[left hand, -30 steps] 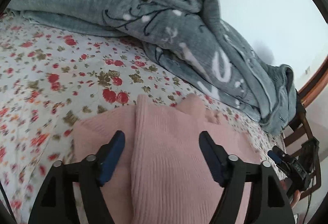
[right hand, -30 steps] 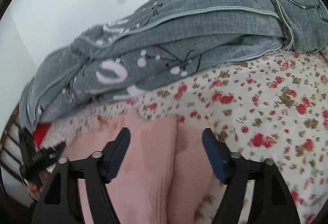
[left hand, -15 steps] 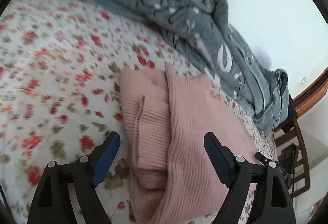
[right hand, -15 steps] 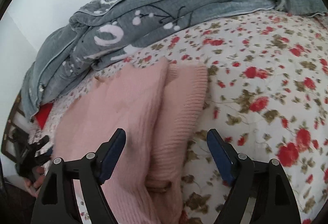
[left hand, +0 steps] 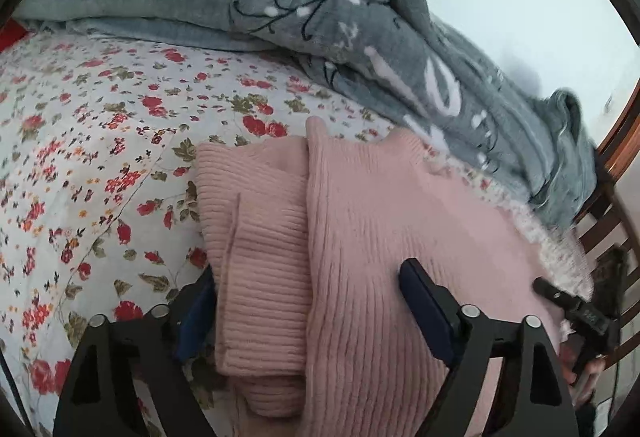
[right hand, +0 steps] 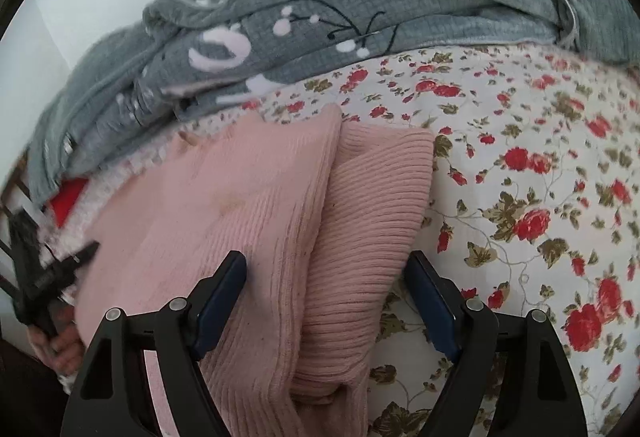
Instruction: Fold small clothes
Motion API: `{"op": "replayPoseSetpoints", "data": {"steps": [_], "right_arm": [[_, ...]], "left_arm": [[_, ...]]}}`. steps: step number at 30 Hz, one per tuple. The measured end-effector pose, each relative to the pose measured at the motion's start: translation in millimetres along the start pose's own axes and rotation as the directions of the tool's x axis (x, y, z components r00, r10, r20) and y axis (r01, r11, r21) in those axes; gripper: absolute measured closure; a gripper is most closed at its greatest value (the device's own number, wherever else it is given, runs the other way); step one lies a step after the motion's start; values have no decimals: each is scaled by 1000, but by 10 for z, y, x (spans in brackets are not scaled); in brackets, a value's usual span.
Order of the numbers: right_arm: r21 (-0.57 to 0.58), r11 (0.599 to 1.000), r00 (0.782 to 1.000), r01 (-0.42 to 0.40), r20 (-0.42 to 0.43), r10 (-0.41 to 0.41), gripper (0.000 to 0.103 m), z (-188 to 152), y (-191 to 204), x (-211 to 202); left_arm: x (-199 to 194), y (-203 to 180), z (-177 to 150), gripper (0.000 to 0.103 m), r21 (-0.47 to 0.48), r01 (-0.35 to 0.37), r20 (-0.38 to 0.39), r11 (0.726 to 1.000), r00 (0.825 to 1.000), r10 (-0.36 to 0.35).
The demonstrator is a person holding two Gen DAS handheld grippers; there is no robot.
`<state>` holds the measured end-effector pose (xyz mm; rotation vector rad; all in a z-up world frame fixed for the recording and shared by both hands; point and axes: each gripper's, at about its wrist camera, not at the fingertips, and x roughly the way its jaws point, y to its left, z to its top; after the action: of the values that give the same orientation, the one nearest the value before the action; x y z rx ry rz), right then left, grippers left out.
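Observation:
A pink ribbed knit garment [left hand: 360,237] lies partly folded on the flowered bedsheet [left hand: 100,157], with a folded-in part [left hand: 260,237] along its side. My left gripper [left hand: 308,313] is open, its jaws straddling the folded edge; the left pad is partly hidden behind the fabric. In the right wrist view the same garment [right hand: 240,217] lies with its folded part [right hand: 372,217] to the right. My right gripper [right hand: 324,301] is open, jaws astride the near fold. Each gripper shows at the other view's edge, the right one [left hand: 576,313] and the left one [right hand: 52,269].
A rumpled grey blanket [left hand: 320,9] with white and black patterns is piled along the far side of the bed, also in the right wrist view [right hand: 360,5]. A wooden bed frame [left hand: 616,165] stands at the right. Something red [right hand: 68,197] shows under the blanket.
Both grippers came down and forward onto the garment's near folded edge, after pulling back half a second ago. Both stay open. The garment's fold looks unchanged.

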<state>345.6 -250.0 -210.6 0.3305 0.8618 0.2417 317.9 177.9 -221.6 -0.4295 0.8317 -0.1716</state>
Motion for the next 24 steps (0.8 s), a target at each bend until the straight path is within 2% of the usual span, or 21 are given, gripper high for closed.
{"op": "replayPoseSetpoints", "data": {"steps": [2,4,7,9,10,14,18,24], "right_arm": [[2,1000,1000,-8,5,8,22,-6,7,-9],[-22,1000,1000,-7,-2,7,22,-25,62,-10],[-53,998,1000,27,2,-27,29,-64,129,-24],[-61,998,1000,27,6,-26,33,-79,136,-29],[-56,998,1000,24,6,-24,35,-78,124,-29],[-53,998,1000,25,-4,-25,42,-67,115,-24],[-84,995,999,50,-12,-51,43,-55,165,3],[-68,997,999,33,-26,-35,41,-29,134,53]], "left_arm": [[-35,97,-1,29,-50,25,10,998,1000,-24],[-45,127,-3,30,-70,32,19,997,999,-31],[-36,79,-16,31,-54,9,26,998,1000,-8],[-47,56,-21,38,-42,23,34,999,999,-22],[-49,66,-30,38,-52,41,28,998,999,-40],[-32,67,-32,39,-54,28,23,998,999,-26],[-4,68,-13,39,-50,16,4,999,1000,-16],[18,91,17,39,-56,31,-11,998,999,-31]]}}
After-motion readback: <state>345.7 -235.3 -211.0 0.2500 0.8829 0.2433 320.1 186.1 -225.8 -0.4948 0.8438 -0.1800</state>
